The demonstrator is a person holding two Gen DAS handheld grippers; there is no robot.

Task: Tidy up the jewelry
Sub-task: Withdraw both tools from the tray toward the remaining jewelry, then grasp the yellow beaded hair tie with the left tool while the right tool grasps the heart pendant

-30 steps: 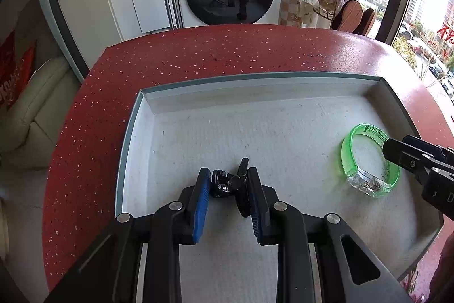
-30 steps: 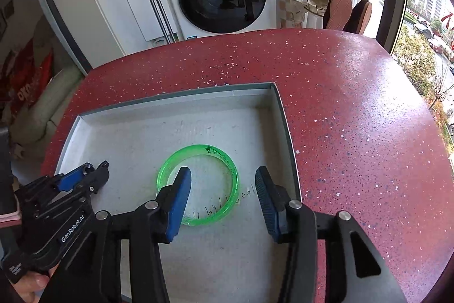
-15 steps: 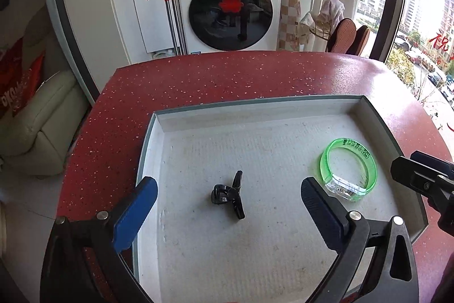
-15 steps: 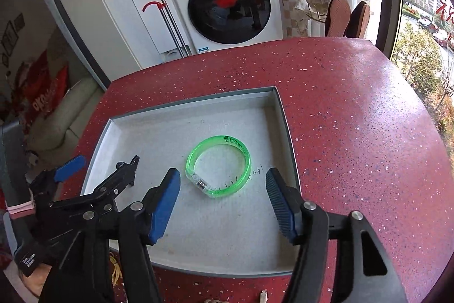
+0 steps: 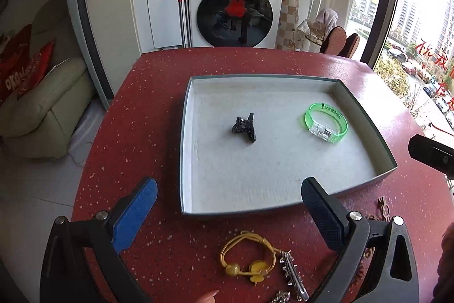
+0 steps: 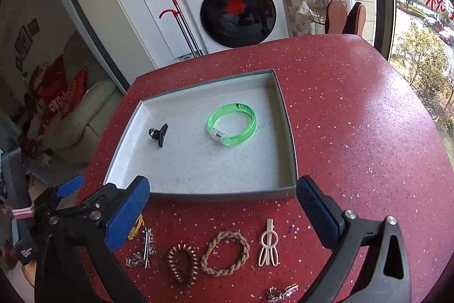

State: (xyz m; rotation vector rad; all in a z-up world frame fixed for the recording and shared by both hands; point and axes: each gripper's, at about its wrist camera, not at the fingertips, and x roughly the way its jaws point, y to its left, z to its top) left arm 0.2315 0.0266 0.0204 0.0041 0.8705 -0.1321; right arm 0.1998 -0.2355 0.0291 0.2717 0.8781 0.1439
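Fingers of the left gripper (image 5: 228,215) stand fully apart and empty; those of the right gripper (image 6: 222,213) are opening, nothing between them. Two pieces lie in the tray (image 6: 198,196): black clip (image 6: 159,134) and green bangle (image 6: 232,128). Remaining on the counter (image 6: 354,132): yellow bracelet (image 5: 248,260), spiral tie (image 6: 181,264), braided ring (image 6: 225,253), cream clip (image 6: 268,247), rhinestone pieces. Nothing obstructs access.

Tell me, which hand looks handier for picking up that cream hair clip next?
Probably the right. The cream hair clip lies between the right gripper's opening jaws, which hold nothing. The left gripper hangs over the yellow bracelet.
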